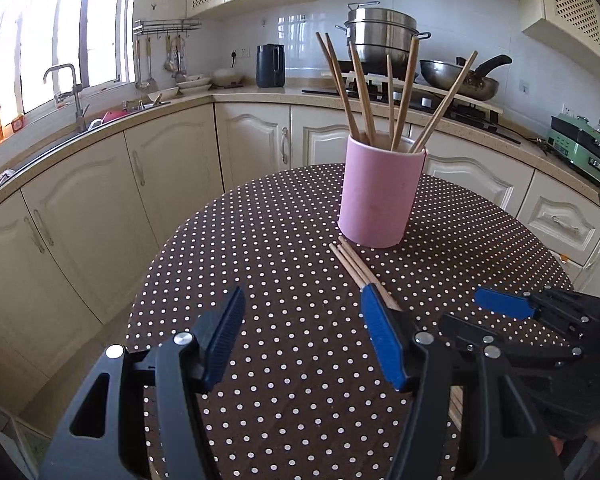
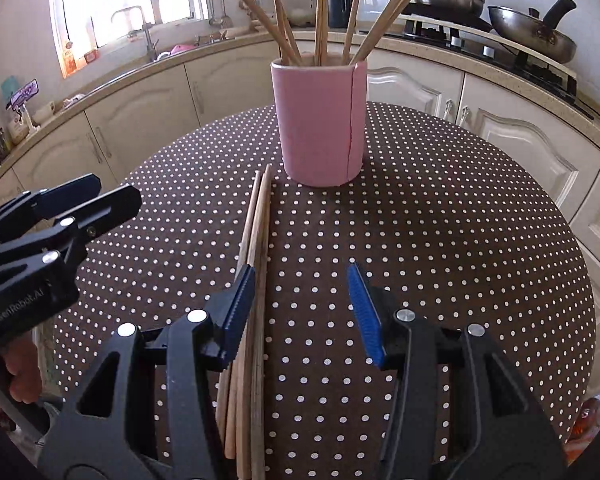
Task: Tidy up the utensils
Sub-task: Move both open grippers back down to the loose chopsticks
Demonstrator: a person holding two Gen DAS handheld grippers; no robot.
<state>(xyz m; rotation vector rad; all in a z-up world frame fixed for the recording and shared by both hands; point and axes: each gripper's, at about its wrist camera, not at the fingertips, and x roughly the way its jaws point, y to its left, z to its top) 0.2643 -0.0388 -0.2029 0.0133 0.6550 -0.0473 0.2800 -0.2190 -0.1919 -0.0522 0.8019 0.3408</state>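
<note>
A pink cylindrical holder (image 1: 380,196) (image 2: 320,120) stands upright on the round polka-dot table (image 1: 260,240) (image 2: 460,220), with several wooden chopsticks (image 1: 364,92) (image 2: 320,12) standing in it. A bundle of loose chopsticks (image 1: 354,264) (image 2: 256,240) lies flat on the table in front of the holder. My left gripper (image 1: 302,316) is open and empty above the table, left of the bundle. My right gripper (image 2: 300,292) is open, low over the table, its left finger beside the bundle. It also shows at the right edge of the left wrist view (image 1: 532,312).
Cream kitchen cabinets and a counter curve behind the table. A sink with tap (image 1: 68,92), a dark kettle (image 1: 271,65), stacked steel pots (image 1: 380,36) and a wok (image 1: 460,76) on the stove sit on the counter.
</note>
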